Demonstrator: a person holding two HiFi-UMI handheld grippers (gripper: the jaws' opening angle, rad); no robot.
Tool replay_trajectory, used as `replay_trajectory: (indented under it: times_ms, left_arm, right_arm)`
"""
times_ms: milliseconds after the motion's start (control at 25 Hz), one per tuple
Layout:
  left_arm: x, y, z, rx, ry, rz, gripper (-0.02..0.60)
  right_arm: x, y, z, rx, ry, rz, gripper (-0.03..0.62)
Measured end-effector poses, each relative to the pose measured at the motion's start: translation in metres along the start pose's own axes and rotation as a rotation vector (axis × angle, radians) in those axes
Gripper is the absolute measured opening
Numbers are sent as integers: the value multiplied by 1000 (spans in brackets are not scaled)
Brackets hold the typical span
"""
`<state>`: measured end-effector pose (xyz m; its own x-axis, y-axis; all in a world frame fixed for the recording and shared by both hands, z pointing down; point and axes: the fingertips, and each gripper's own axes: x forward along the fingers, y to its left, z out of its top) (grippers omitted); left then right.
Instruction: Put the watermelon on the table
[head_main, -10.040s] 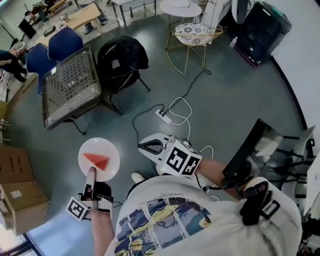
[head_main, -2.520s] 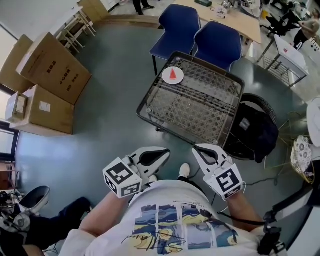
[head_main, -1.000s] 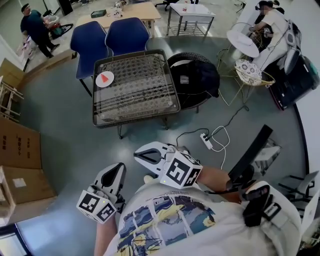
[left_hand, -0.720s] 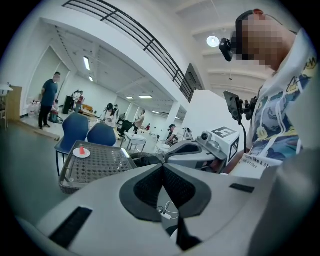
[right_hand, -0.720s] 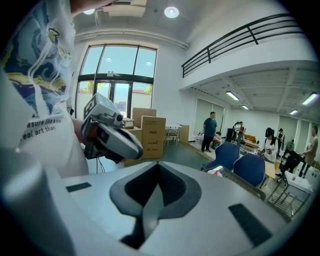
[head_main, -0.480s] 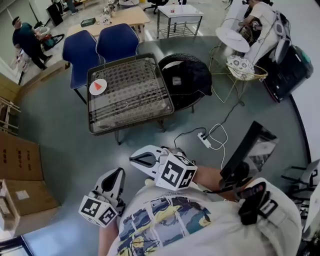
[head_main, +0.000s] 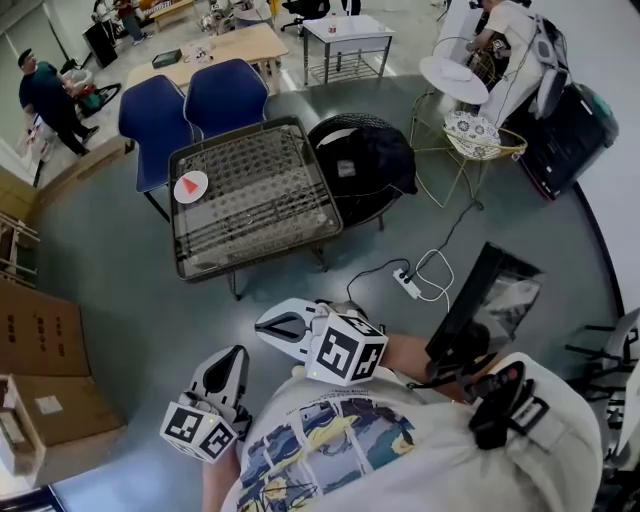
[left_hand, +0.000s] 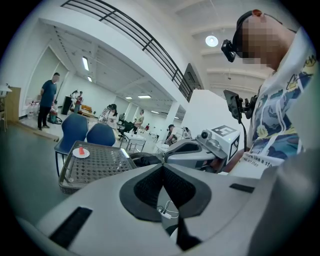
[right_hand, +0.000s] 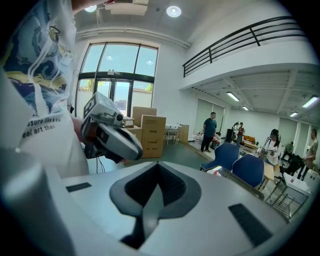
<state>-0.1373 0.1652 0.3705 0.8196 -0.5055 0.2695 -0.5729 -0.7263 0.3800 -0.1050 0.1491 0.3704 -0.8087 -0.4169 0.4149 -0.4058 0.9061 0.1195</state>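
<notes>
- Both your left gripper (head_main: 233, 353) and right gripper (head_main: 263, 325) are sitting closed, empty.
- Watermelon (head_main: 187, 184) is lying on a plate (head_main: 191, 196) at the table's (head_main: 265, 195) ten o'clock corner.
- It is probably handling light, stiff and slick: pinch the plate's rim.

Both the left gripper (head_main: 237, 352) and right gripper (head_main: 262, 325) sit empty, fingers (left_hand: 145, 189) together.

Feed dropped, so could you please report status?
Left gripper, right gripper shut, empty. Red watermelon wedge on white plate on black wire-mesh table. Nothing in the way.
</notes>
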Motion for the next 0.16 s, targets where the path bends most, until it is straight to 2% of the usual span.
replay_trajectory:
  times_ms: [160]
  left_arm:
    - [-1, -1, -1, 0, -2, 1, 9]
  right_arm:
    - [0, 1, 0, -4, 1, 1, 9]
